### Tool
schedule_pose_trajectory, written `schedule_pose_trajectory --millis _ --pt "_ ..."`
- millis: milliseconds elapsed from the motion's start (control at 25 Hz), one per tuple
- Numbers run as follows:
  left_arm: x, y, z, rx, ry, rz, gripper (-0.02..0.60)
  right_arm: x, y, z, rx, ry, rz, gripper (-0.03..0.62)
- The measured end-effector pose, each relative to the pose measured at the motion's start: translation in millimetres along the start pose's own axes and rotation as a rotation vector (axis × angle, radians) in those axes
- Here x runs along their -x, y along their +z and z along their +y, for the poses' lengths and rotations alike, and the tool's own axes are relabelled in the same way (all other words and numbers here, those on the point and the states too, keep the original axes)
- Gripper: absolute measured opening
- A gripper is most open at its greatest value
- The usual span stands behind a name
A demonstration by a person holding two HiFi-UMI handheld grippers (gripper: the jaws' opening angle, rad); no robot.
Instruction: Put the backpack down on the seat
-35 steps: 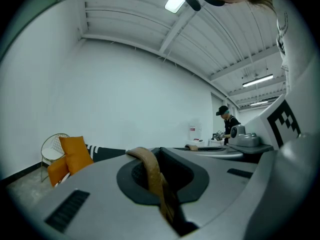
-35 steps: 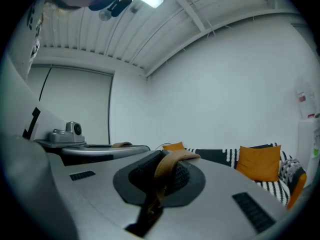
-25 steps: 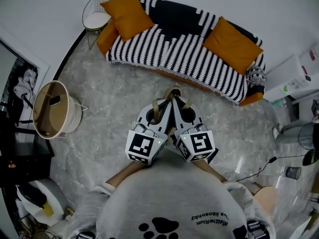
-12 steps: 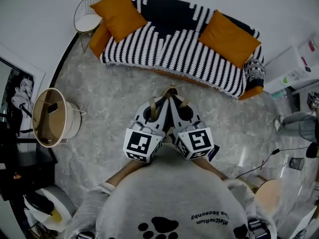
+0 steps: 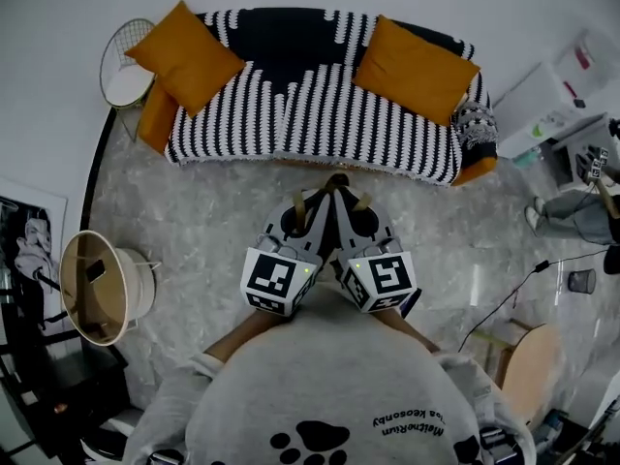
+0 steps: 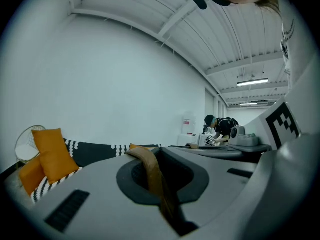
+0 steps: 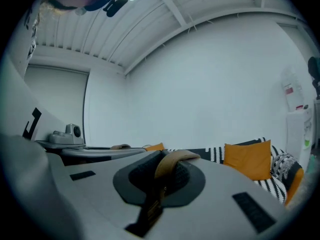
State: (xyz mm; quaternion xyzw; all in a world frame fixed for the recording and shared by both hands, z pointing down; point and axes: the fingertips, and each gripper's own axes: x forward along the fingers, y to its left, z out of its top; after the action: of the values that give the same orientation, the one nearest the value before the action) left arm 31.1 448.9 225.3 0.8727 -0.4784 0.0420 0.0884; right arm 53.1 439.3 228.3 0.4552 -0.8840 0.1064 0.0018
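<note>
Evidently unfinished: fingers closed, the left gripper [image 5: 315,206] pinches one tan strap [image 6: 150,171] and the right gripper [image 5: 347,204] the other strap [image 7: 172,161]. The backpack presumably hangs unseen below, the striped sofa [image 5: 310,114] ahead not yet reached.

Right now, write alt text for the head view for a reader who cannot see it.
From above, a person in a grey sweatshirt holds the left tool and right tool side by side, each shut on a tan strap. Ahead on the grey floor stands a striped sofa with two orange cushions.
</note>
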Motion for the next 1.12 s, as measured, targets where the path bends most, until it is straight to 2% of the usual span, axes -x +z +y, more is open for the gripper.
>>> schedule_pose_trajectory --millis 440,680,1120 --pt "-72 25 79 -0.041 -0.155 -0.004 0.018 -93 16 -36 -0.016 -0.159 -0.042 0.032" --pt "-92 26 98 -0.049 -0.212 0.000 0.018 -117 15 -46 -0.016 -0.211 -0.050 0.032" --pt "-96 25 116 -0.012 -0.208 0.000 0.018 -135 11 -42 -0.001 -0.199 -0.010 0.032"
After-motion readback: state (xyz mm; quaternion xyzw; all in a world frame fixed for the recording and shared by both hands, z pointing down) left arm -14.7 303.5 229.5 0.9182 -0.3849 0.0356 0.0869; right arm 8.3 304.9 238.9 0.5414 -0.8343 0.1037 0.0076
